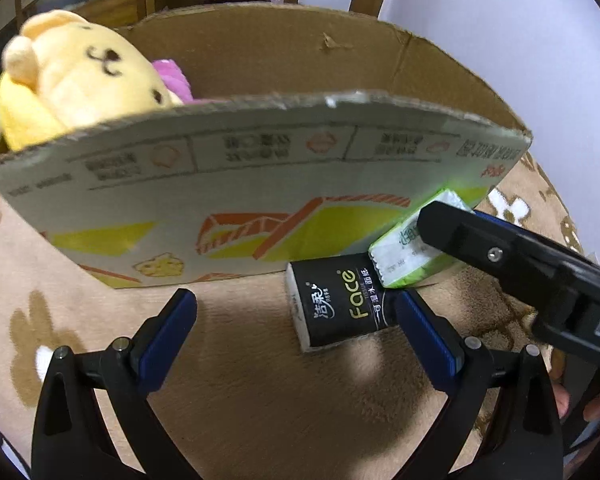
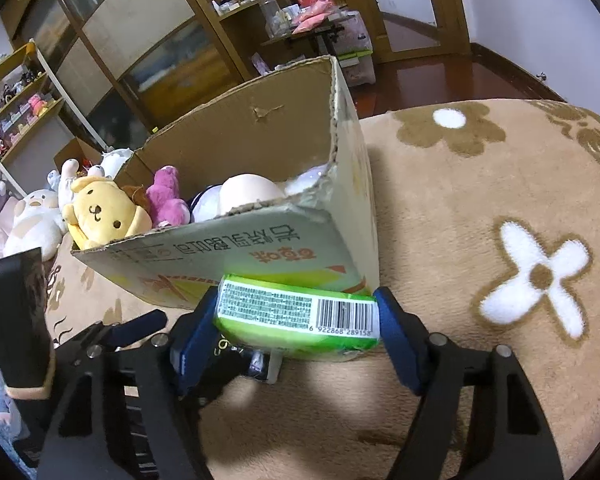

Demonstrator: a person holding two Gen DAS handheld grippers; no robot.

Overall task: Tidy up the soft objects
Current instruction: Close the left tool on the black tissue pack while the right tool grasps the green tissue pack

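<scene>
Pictured on a tan flowered blanket [image 2: 480, 200]: an open cardboard box [image 1: 260, 200], filling the upper half of the left wrist view, already stocked with a yellow plush dog [image 1: 80, 80] at 10 o'clock and a pink plush [image 2: 168, 196] beside it. Against the box's front wall, toward 4 o'clock, a green tissue pack [image 2: 300, 316] propped on its edge and overlapping a black tissue pack [image 1: 336, 304] lying flat on the blanket. Right gripper [image 2: 296, 328] closed around the green pack, blue pads flush against both short ends, apparently pressing on it. Left gripper [image 1: 296, 324] spread wide and holding nothing, one finger just beside the black pack's right edge, the other well apart at 8 o'clock. Likely light, squashy goods in slick film wrap, prone to bulging or slipping under a hard pinch; firmest purchase probably across the short ends or narrow flanks, squeezed gently, never at a corner or seam.
</scene>
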